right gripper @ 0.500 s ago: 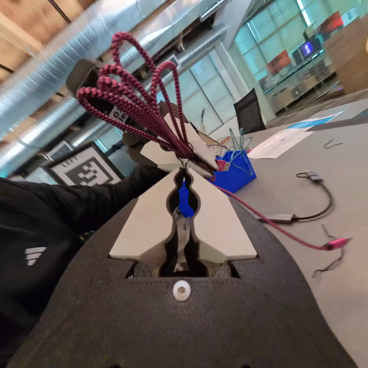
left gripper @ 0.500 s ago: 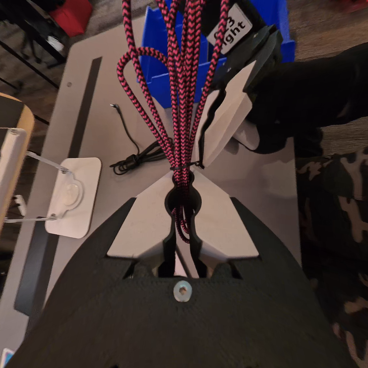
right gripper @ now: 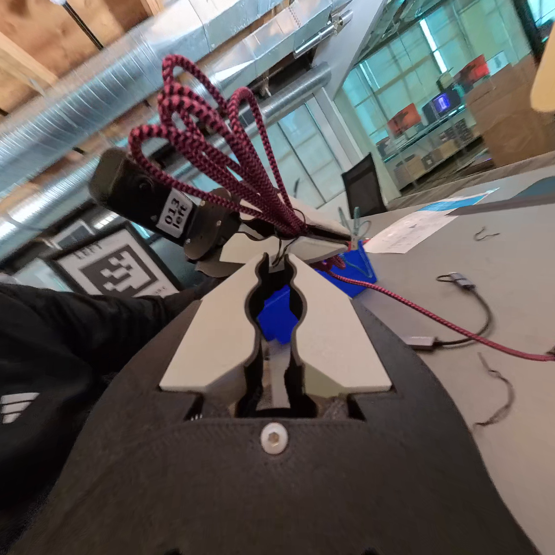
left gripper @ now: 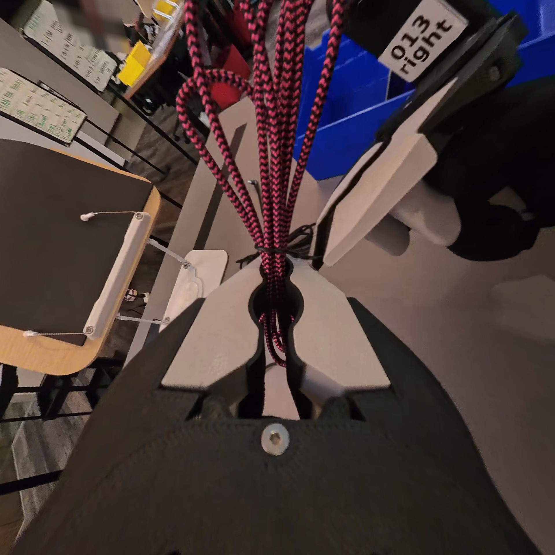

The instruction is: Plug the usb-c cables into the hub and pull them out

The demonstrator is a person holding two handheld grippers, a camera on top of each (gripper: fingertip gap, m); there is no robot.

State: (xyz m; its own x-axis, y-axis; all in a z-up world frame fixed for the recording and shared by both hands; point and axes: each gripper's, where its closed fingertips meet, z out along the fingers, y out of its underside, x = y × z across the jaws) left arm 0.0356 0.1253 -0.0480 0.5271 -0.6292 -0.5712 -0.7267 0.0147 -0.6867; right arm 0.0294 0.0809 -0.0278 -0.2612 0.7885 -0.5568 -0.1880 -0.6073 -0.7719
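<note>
Left wrist view shows the left gripper [left gripper: 274,271] clamped on the coiled pink cable bundle [left gripper: 271,168], held above the grey table [left gripper: 450,360]; the right gripper [right gripper: 274,264] pinches the thin black tie [right gripper: 283,250]; tugging could tilt or spill the loops; the hub [right gripper: 420,341] lies far right.

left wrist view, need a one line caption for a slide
Left gripper shut on a bundled pink-and-black braided cable, with the right gripper beside the tie, above a grey table.
</note>
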